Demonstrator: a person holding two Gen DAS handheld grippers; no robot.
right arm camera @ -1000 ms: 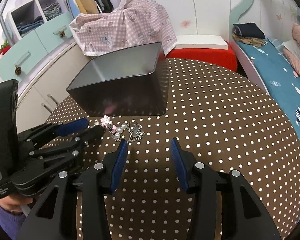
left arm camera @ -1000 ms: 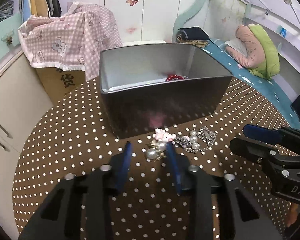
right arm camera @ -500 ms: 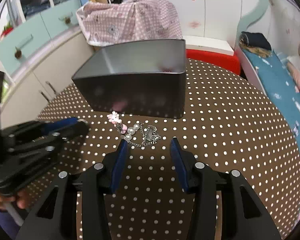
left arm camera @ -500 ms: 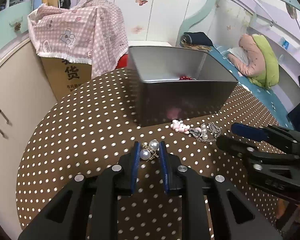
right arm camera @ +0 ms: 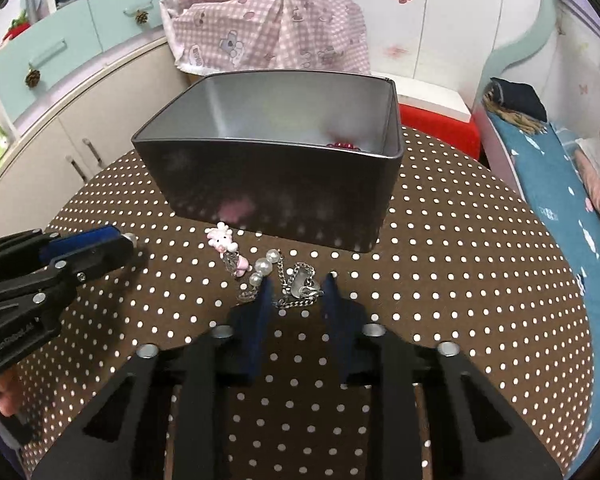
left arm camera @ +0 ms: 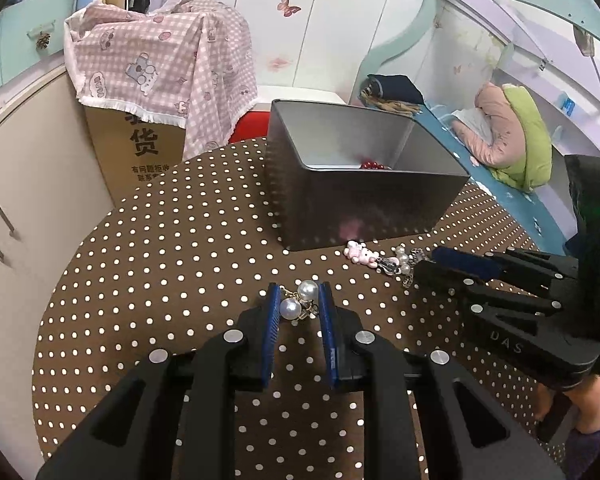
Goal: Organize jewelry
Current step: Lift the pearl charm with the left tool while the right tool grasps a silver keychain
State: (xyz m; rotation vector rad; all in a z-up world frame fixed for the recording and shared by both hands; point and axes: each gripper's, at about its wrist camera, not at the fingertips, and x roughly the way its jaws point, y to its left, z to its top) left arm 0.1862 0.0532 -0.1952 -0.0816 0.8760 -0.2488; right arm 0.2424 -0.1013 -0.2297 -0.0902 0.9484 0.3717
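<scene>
Your left gripper (left arm camera: pixel 299 307) is pinching the pearl earrings (left arm camera: pixel 299 303) btwn its blue pads, above the dotted table (left arm camera: pixel 172 248). Your right gripper (right arm camera: pixel 296 294) is holding its fingers spread, straddling the silver chain (right arm camera: pixel 298 286) w/ pearls. The pink charm (right arm camera: pixel 222 239) is lying just beside it. The grey tin (right arm camera: pixel 276 184) is sitting behind, w/ red beads (right arm camera: pixel 342 145) inside

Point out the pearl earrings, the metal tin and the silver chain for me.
pearl earrings (left arm camera: pixel 290 308): left wrist view, lower pearl.
metal tin (right arm camera: pixel 284 196): right wrist view, dark front wall.
silver chain (right arm camera: pixel 300 286): right wrist view, its oval tag.
</scene>
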